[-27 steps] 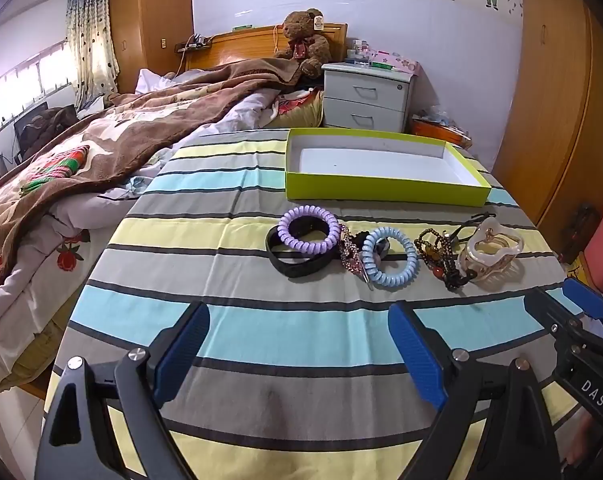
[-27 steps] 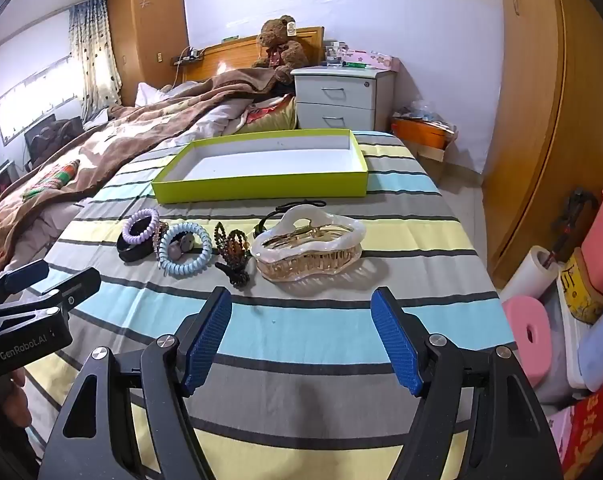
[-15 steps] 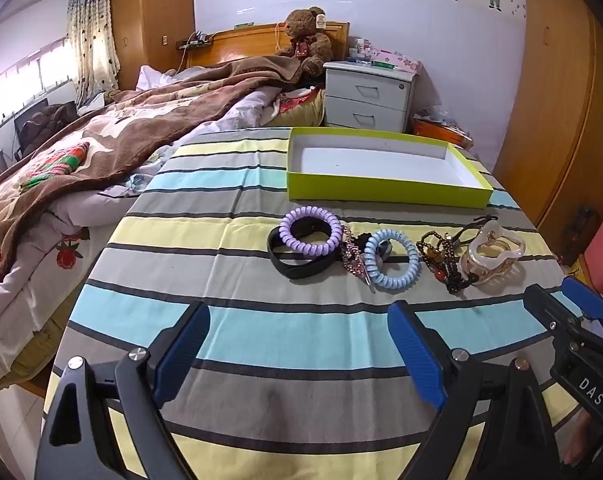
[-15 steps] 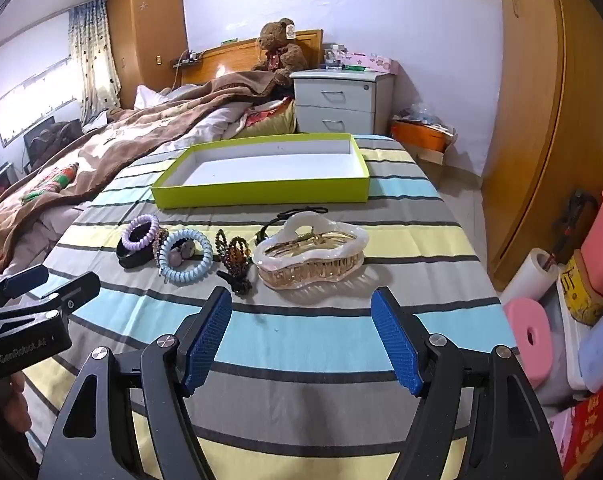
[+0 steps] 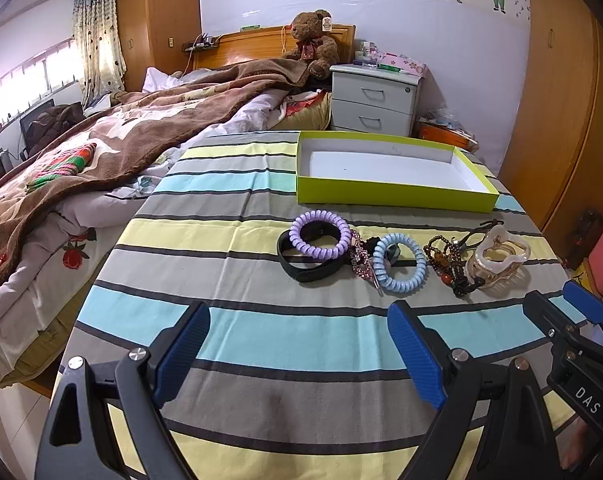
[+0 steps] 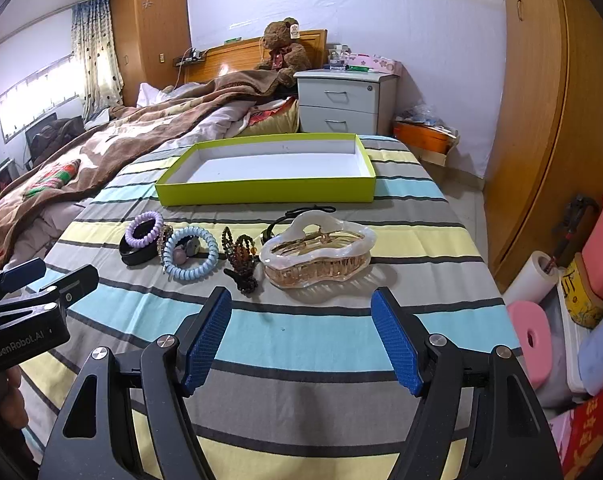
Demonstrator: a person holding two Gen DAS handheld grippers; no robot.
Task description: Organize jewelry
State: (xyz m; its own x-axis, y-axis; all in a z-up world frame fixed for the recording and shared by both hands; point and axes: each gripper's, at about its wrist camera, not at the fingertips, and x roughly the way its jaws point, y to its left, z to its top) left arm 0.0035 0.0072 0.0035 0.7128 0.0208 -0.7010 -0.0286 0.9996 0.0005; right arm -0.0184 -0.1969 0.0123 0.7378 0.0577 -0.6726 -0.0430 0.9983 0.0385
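Observation:
A row of jewelry lies on the striped tablecloth [image 5: 261, 336]: a purple coil band [image 5: 320, 234] on a black band [image 5: 301, 266], a rhinestone clip [image 5: 359, 258], a blue coil band [image 5: 399, 262], a brown beaded clip [image 5: 447, 264] and a large pearly claw clip [image 6: 317, 254]. An empty lime-green box [image 6: 261, 194] stands behind them. My left gripper [image 5: 297, 352] is open and empty, short of the bands. My right gripper [image 6: 301, 340] is open and empty, just short of the claw clip [image 5: 499, 256].
A bed with a brown blanket [image 5: 141, 132] lies to the left. A white nightstand [image 5: 375, 100] and a teddy bear [image 5: 311, 42] are at the back. A wooden wardrobe [image 6: 541, 120] and floor clutter with a pink roll [image 6: 531, 338] are to the right.
Both grippers have edged slightly forward toward the jewelry; the claw clip looms a little larger in the right wrist view. Nothing has been touched.

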